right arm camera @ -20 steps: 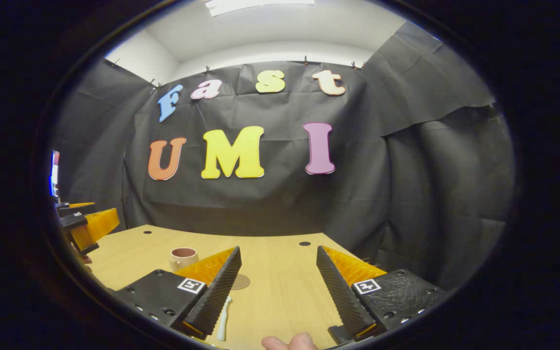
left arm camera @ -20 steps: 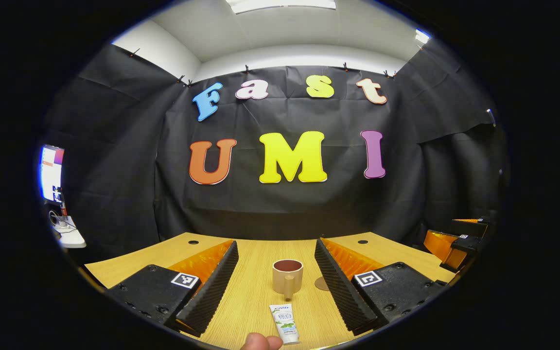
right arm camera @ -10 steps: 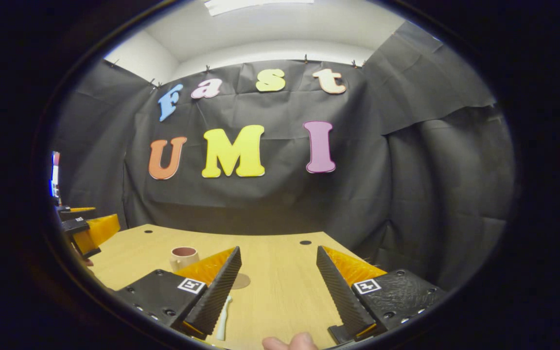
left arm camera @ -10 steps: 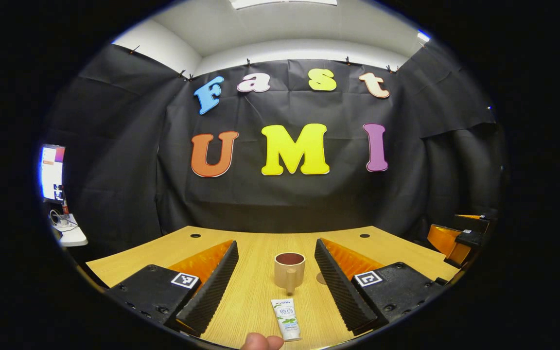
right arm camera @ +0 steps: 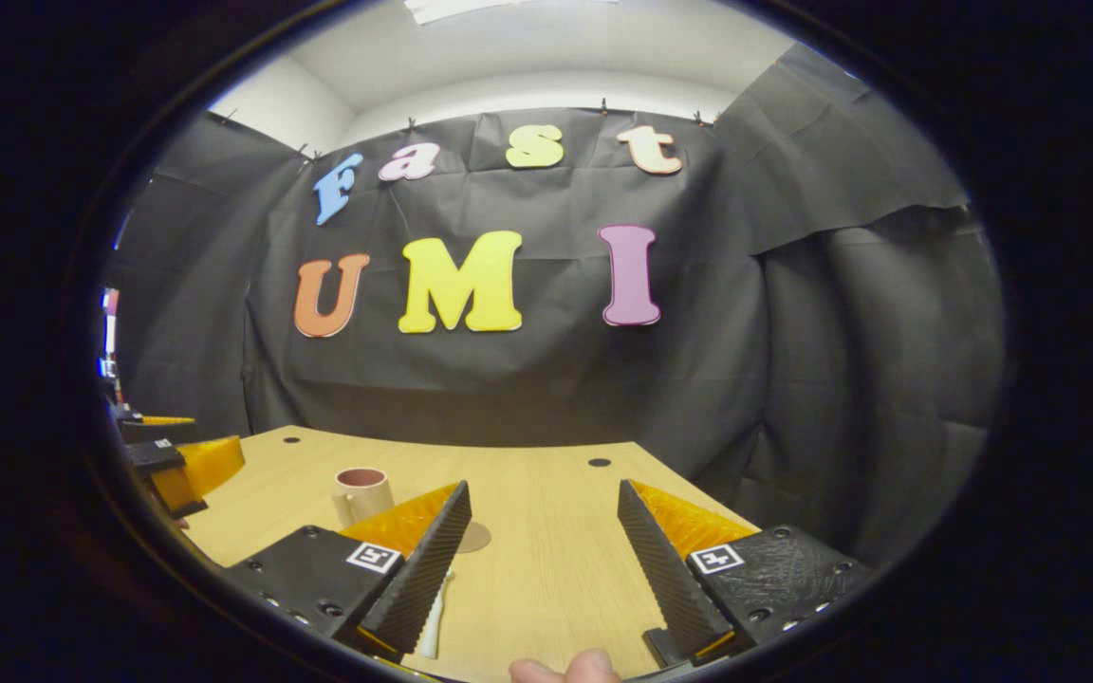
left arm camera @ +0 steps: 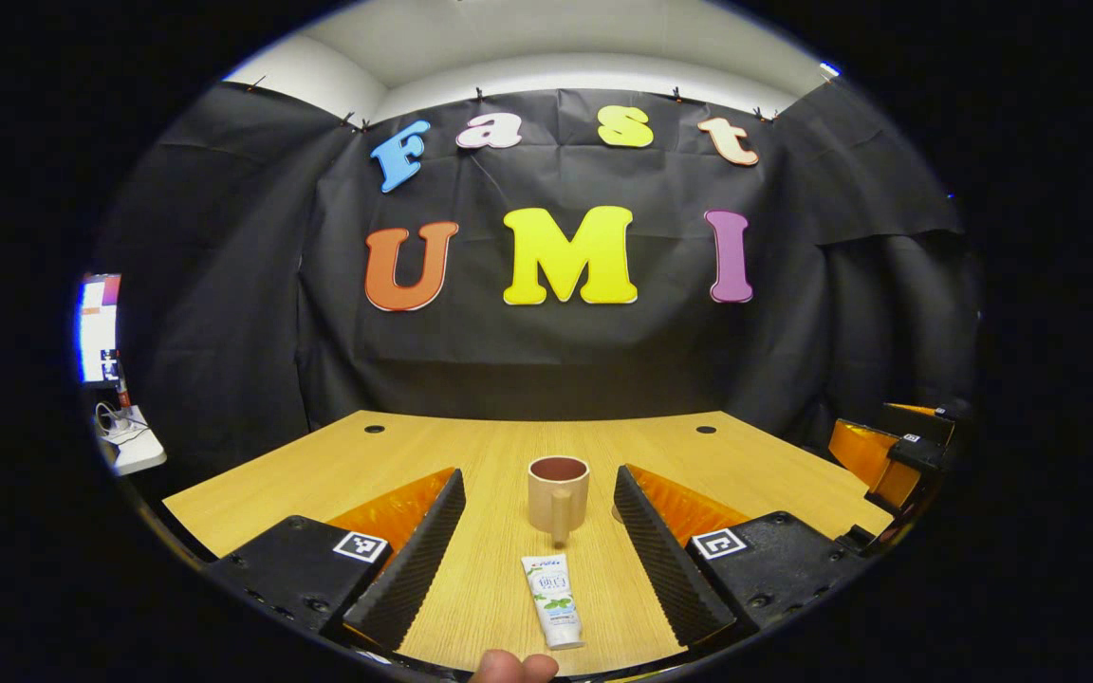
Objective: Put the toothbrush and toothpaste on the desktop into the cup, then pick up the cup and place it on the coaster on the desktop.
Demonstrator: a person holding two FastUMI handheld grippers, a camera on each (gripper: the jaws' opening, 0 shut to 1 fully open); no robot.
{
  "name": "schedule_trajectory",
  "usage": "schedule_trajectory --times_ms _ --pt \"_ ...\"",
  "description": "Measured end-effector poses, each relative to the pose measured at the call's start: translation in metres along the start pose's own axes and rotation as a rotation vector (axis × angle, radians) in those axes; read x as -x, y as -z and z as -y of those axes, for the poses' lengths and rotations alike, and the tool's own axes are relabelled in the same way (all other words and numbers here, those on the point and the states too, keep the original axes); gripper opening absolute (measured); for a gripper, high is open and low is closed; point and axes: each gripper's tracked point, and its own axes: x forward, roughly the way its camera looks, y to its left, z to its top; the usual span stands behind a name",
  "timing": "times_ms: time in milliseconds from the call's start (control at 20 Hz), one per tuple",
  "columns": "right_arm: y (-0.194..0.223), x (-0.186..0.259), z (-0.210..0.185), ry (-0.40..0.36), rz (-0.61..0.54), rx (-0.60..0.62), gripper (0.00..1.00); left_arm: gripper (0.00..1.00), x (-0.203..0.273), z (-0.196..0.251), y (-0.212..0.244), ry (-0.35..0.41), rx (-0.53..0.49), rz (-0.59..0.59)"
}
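Observation:
A beige cup [left arm camera: 558,493] with a dark red inside stands upright on the wooden desktop [left arm camera: 338,479], its handle turned toward me. A white toothpaste tube [left arm camera: 552,599] lies flat in front of it. My left gripper [left arm camera: 535,560] is open above the desk, with the tube between its fingers and nothing touching them. In the right gripper view the cup [right arm camera: 361,493] stands at the left and a white toothbrush [right arm camera: 433,617] lies partly hidden by the left finger. A round brown coaster [right arm camera: 473,537] lies beyond it. My right gripper [right arm camera: 539,560] is open and holds nothing.
The right gripper [left arm camera: 888,455] shows at the right edge of the left gripper view, and the left gripper [right arm camera: 172,460] at the left edge of the right gripper view. A monitor [left arm camera: 98,327] stands far left. A fingertip [left arm camera: 513,667] shows at the bottom.
Both views have tilted downward, showing more of the desk. The cup and toothpaste sit higher between the left gripper's fingers. Both grippers stay open.

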Motion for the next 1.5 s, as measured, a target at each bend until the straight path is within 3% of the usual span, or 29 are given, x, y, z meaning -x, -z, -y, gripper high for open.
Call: schedule_trajectory --times_ms 250,650,1000,1150,1200,1500 --pt "0.016 -0.002 0.001 -0.004 -0.036 -0.015 0.94 1.00 -0.003 0.009 0.041 0.026 0.032 -0.138" --pt "0.044 -0.008 -0.001 -0.020 -0.105 0.001 0.96 1.00 -0.003 0.026 0.123 0.069 0.104 -0.460" --pt "0.061 -0.013 0.004 -0.015 -0.140 0.002 0.96 1.00 -0.010 0.024 0.163 0.046 0.113 -0.595" --pt "0.067 -0.013 0.005 -0.016 -0.154 0.003 0.96 0.89 -0.020 0.025 0.169 0.041 0.103 -0.624" --pt "0.068 -0.014 0.006 -0.013 -0.157 0.007 0.94 0.92 -0.022 0.026 0.172 0.039 0.099 -0.641" --pt "0.071 -0.016 0.010 0.001 -0.162 0.004 0.96 0.60 -0.030 0.015 0.176 -0.024 0.069 -0.672"
